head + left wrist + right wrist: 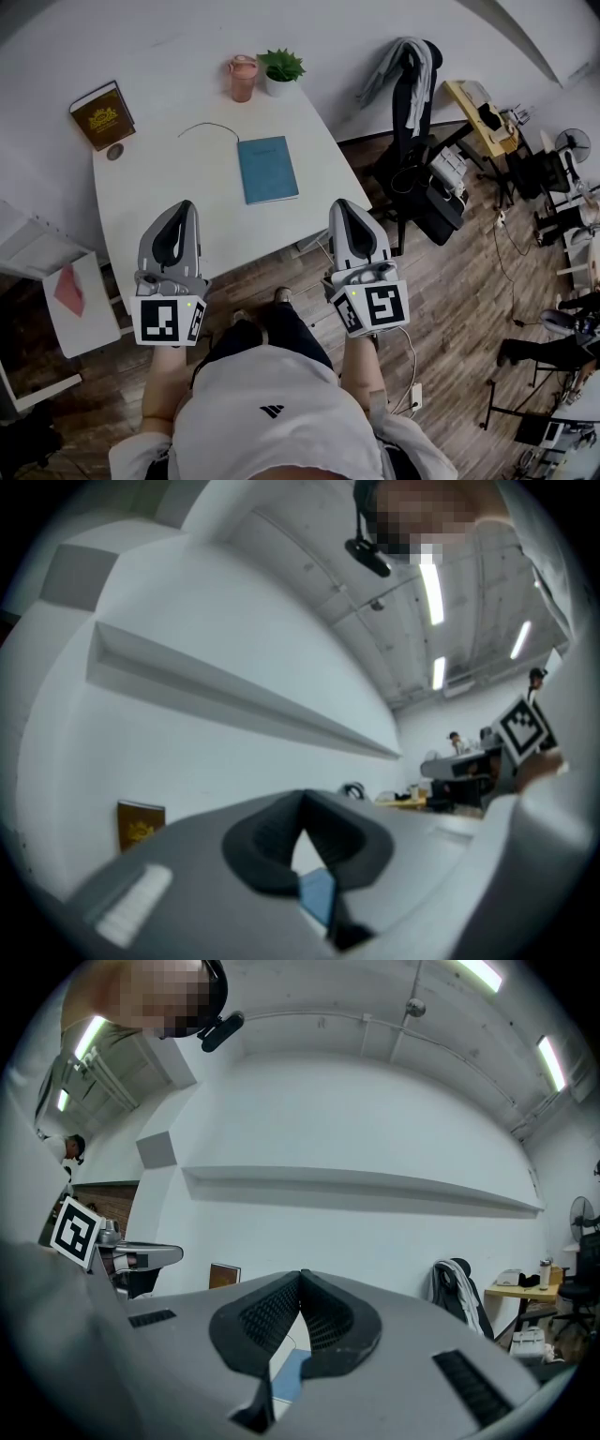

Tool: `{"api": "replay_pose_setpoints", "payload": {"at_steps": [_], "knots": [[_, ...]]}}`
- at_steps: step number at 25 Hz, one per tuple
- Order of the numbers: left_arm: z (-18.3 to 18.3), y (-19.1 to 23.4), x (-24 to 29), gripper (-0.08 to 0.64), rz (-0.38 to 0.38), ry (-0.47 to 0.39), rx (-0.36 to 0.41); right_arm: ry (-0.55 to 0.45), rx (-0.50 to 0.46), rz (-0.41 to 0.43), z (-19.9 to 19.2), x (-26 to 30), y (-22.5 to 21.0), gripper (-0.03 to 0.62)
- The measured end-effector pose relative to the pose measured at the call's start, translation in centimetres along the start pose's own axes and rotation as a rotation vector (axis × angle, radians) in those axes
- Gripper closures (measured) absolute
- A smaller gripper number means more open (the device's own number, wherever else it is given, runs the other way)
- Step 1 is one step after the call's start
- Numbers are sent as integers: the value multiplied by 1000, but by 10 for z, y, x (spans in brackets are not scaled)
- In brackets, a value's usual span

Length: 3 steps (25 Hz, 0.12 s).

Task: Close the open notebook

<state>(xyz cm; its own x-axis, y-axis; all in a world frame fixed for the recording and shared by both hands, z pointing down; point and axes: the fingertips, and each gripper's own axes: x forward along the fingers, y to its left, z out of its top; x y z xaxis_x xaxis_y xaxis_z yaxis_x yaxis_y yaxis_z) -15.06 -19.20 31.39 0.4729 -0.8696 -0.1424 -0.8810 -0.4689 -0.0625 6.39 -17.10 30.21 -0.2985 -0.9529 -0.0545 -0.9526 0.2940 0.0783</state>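
The white worktop (164, 183) fills the middle of the head view, with a chair (412, 122) draped in a grey jacket off its right corner. The blue notebook (267, 169) lies flat towards the worktop's right side with its cover up. It looks already shut, with no page showing. A brown hardback (101, 114) sits at the far left corner, and a pink cup (243, 78) and a small potted plant (280, 70) stand at the far edge.

The left tongs (183, 208) and the right tongs (339, 204) hover at the near edge, well apart from the notebook. Both are pinched together and hold nothing.

By my reading the closing step is done. All that might remain is pressing the cover flat, which would mean reaching forward over the worktop.

The hardback carries a gold emblem and lettering too small to read, and the notebook's cover shows no legible print. Each tongs' cube bears black-and-white square markers.
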Motion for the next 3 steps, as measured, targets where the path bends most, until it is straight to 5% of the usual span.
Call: {"api": "replay_pose_setpoints", "payload": {"at_steps": [3], "knots": [[-3,3,-1,551,4,11,2,2,2,1,-1,2,1,600]]}}
